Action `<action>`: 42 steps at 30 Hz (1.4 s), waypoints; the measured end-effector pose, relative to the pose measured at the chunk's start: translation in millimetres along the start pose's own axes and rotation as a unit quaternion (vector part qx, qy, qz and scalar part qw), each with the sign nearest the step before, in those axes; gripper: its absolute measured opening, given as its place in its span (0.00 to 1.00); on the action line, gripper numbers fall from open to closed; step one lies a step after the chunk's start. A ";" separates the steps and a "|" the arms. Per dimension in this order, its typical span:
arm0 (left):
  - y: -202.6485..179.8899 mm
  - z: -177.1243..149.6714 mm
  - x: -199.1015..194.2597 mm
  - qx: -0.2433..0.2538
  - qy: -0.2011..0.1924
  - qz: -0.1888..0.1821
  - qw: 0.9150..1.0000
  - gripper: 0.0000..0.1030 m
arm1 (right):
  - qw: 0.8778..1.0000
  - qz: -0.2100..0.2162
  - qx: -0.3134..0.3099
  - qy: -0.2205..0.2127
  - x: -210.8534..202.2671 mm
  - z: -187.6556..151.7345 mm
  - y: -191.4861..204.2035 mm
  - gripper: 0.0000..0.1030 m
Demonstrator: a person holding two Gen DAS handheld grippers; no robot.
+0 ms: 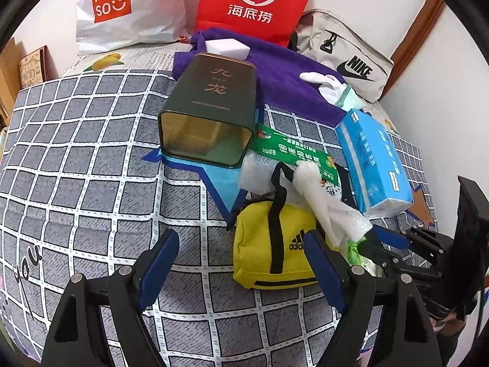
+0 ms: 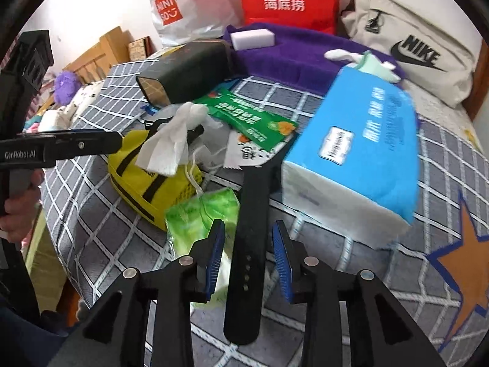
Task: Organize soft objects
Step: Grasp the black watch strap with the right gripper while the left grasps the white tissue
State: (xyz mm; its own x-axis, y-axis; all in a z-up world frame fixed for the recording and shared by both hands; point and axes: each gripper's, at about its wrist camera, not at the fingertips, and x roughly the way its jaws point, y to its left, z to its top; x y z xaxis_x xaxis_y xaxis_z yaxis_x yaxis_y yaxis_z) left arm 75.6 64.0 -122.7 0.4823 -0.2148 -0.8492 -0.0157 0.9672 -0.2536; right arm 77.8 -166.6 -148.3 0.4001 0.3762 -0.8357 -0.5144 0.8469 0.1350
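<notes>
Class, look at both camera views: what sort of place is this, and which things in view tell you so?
Probably a bedroom at home: the clutter lies on a bed with a grey checked cover, against a white wall, with shopping bags and a Nike bag along its far edge.

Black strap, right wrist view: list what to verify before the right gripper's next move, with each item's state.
1. Right gripper open, pads off the black strap: ok.
2. Strap lying between its jaws: ok.
3. Strap's far end free of the blue tissue pack: cannot tell.
4. Green packet clear of the jaws: cannot tell, one finger overlaps it.
5. Left gripper open and empty: ok.
</notes>
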 end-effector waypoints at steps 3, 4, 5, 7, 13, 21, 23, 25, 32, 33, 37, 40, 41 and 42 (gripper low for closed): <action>-2.6 -0.9 -1.1 0.006 -0.003 0.000 1.000 0.80 | 1.000 0.026 0.011 -0.004 1.9 1.1 -1.9 0.22; -3.8 -1.1 -2.2 0.009 -0.005 -0.003 1.000 0.80 | 1.000 0.023 0.012 -0.010 -0.4 0.6 -1.3 0.21; -5.3 -1.2 -3.6 0.012 -0.008 -0.006 1.000 0.80 | 1.000 0.021 0.013 -0.014 -2.6 -0.2 -0.6 0.21; -10.1 -1.0 -6.7 0.021 -0.017 -0.013 1.000 0.80 | 1.000 0.013 0.009 -0.020 -8.9 -3.1 3.2 0.21; -31.4 8.1 -3.9 0.046 -0.026 -0.031 0.998 0.80 | 0.999 -0.017 0.007 -0.039 -31.8 -12.6 8.3 0.20; -64.0 25.1 26.3 0.074 -0.030 -0.016 0.997 0.80 | 0.998 -0.024 0.022 -0.058 -54.0 -24.2 0.6 0.19; -68.6 26.8 34.7 0.082 -0.032 -0.003 0.996 0.78 | 0.998 -0.025 0.027 -0.058 -57.3 -29.0 -1.4 0.19; -70.6 27.9 41.6 0.087 -0.031 0.012 0.996 0.70 | 0.998 -0.028 0.026 -0.056 -58.8 -31.9 -2.0 0.19; -71.3 27.8 50.7 0.104 -0.031 0.022 0.994 0.36 | 0.997 -0.017 0.040 -0.061 -59.6 -37.7 -3.7 0.19; -71.4 27.8 49.3 0.105 -0.033 0.019 0.994 0.29 | 0.997 -0.015 0.041 -0.061 -59.0 -38.1 -3.9 0.19; -70.0 28.4 35.8 0.103 -0.041 0.006 0.994 0.25 | 0.997 -0.013 0.044 -0.059 -57.6 -40.8 -2.5 0.19; -68.6 27.0 22.5 0.106 -0.047 -0.002 0.993 0.24 | 0.997 -0.010 0.045 -0.062 -59.6 -42.1 -1.2 0.19; -67.7 26.4 17.9 0.106 -0.051 -0.003 0.993 0.24 | 0.997 -0.012 0.045 -0.063 -60.5 -42.3 -0.9 0.19; -66.5 26.4 14.1 0.105 -0.053 -0.004 0.993 0.24 | 0.997 -0.012 0.045 -0.065 -61.6 -42.2 -0.6 0.19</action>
State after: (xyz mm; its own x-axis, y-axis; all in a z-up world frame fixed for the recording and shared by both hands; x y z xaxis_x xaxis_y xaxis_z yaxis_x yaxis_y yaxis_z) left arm 106.6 0.2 -105.7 0.5717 -0.2172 -0.7912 0.1650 0.9751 -0.1485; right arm 21.5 -206.2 -119.3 0.5093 0.3951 -0.7646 -0.4354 0.8846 0.1671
